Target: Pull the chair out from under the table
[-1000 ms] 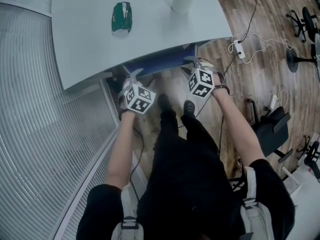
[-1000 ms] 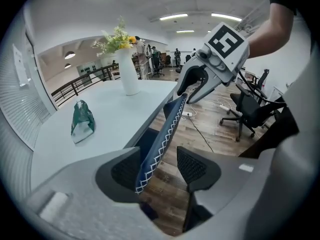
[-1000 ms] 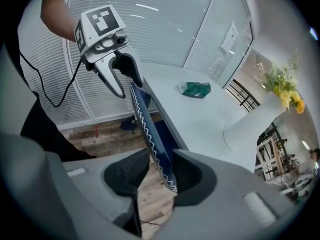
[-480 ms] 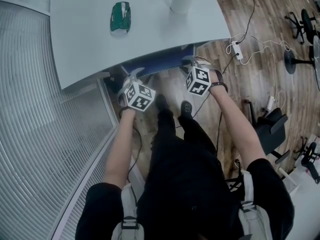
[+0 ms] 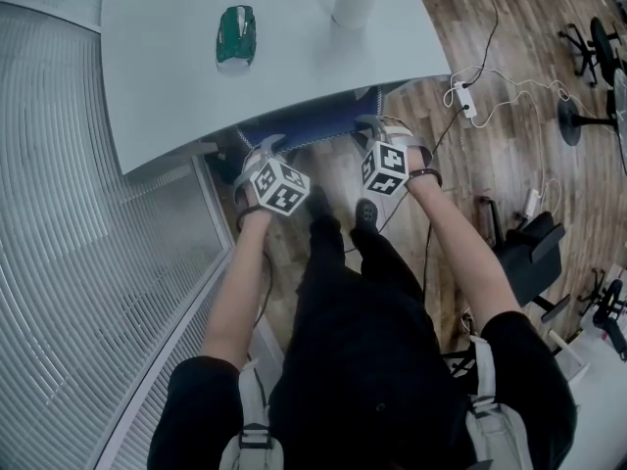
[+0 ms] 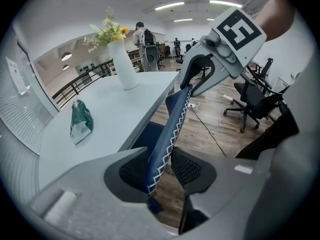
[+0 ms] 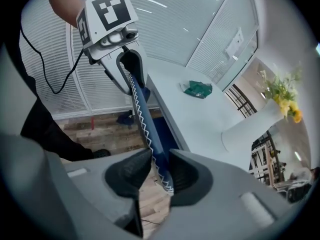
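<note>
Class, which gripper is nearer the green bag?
Left. The left gripper is at the table edge near the green bag; the right gripper is farther right. Both have just been closing on the chair back.

Stitched cloth chair [image 5: 315, 123], matt table [image 5: 167, 67]

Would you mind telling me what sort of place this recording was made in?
Probably an open-plan office: swivel chairs on a wood floor, a long white table and ceiling strip lights.
</note>
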